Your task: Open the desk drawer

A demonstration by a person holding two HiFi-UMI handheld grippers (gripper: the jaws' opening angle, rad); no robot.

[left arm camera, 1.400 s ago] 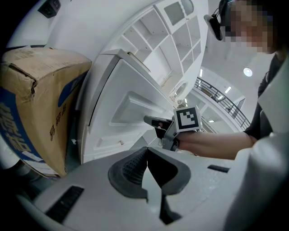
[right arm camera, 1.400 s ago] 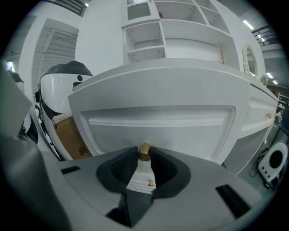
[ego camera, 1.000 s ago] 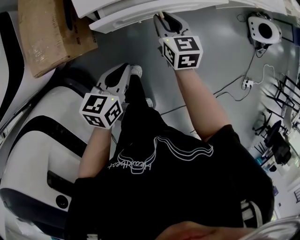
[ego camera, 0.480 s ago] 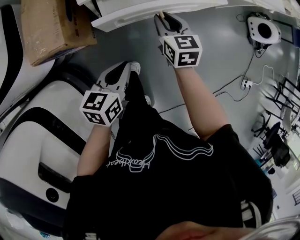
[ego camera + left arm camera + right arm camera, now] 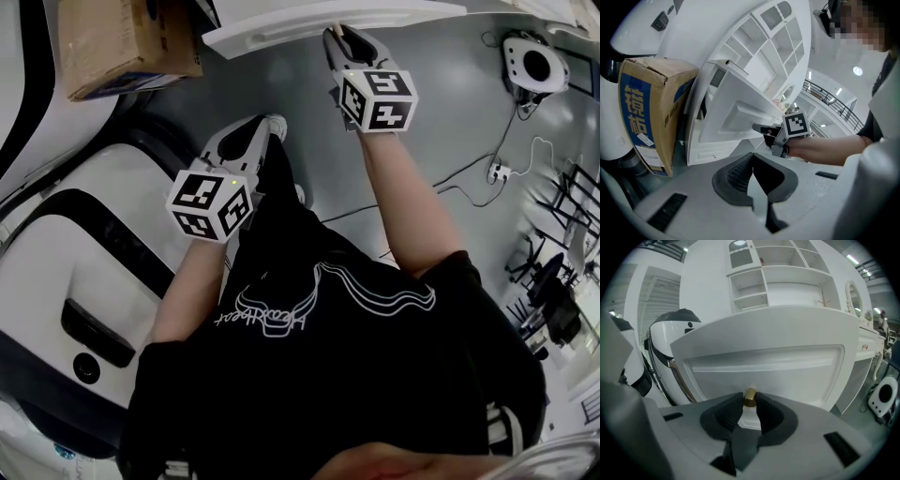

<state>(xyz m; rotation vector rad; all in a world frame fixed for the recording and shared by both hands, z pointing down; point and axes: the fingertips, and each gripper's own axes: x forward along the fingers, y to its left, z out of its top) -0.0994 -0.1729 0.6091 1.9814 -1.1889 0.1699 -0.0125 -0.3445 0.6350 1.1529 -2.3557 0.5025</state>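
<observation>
The white drawer front (image 5: pixel 764 366) fills the right gripper view, with a small brass knob (image 5: pixel 750 398) at its middle. My right gripper (image 5: pixel 750 405) is shut on that knob, one dark pad on each side. In the head view the right gripper (image 5: pixel 336 34) meets the drawer's front edge (image 5: pixel 281 28) at the top. The drawer (image 5: pixel 740 112) stands out from the desk in the left gripper view, where the right gripper (image 5: pixel 761 128) grips its face. My left gripper (image 5: pixel 751 165) is shut and empty. It hangs low beside the person's leg (image 5: pixel 255 139), apart from the drawer.
A cardboard box (image 5: pixel 127 42) stands on the floor left of the desk. A large white and black rounded machine (image 5: pixel 84 272) fills the left side. Cables and a white device (image 5: pixel 534 64) lie on the grey floor at right. Open shelves (image 5: pixel 787 268) rise above the desk.
My right gripper has drawn back with the knob, and the drawer front has come along with it. The left gripper has drifted the same way, still shut and empty.
</observation>
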